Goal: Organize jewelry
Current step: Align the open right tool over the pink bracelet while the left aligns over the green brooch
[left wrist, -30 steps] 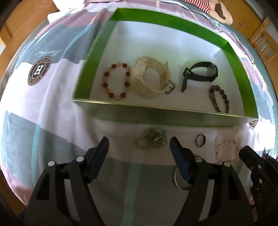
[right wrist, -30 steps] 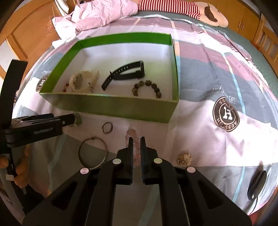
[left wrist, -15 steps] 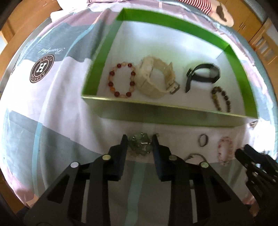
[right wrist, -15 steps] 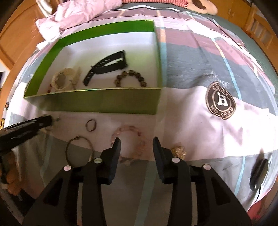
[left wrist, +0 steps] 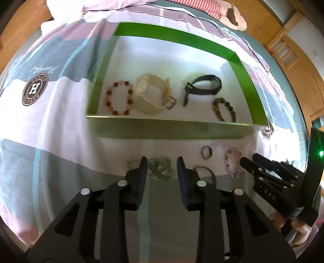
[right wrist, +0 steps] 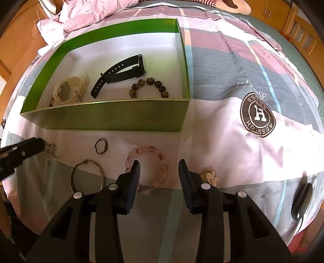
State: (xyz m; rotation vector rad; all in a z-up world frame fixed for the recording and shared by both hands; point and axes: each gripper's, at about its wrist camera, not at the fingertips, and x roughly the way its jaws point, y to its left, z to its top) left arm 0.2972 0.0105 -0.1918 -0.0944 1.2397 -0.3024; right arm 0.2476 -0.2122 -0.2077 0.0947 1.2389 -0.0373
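A pale green, knobbly cluster bracelet [left wrist: 161, 169] was seen clamped between the narrowed jaws of the left gripper [left wrist: 161, 169], in front of the near wall of the green cardboard box [left wrist: 172, 131]; whether it was clear of the bedspread could not be told. The jaws of the right gripper [right wrist: 159, 172] had just been opening and stood moderately wide, set over a ring of smooth, translucent pink beads [right wrist: 149, 168] lying flat on the cloth, with no pad seen pressing on it.

Beside the pink beads, a thin round metal bangle [right wrist: 88, 176], a small dark ring [right wrist: 101, 146] and a gold, flower-shaped brooch [right wrist: 209, 176] were laid on the bedspread, apart from one another.

Inside the white-floored box, a bracelet of round red beads [left wrist: 119, 98], a cream watch with a ridged strap [left wrist: 154, 97], a black watch with a perforated strap [right wrist: 121, 74] and a curved string of mottled brown flat beads [right wrist: 148, 86] were arranged in a row.

Everything was carried on a soft bedspread [right wrist: 232, 66] in pink, grey and white blocks with thin blue lines and round brown crests. A rumpled pink quilt [right wrist: 97, 12] and wooden furniture [right wrist: 299, 32] were visible behind.
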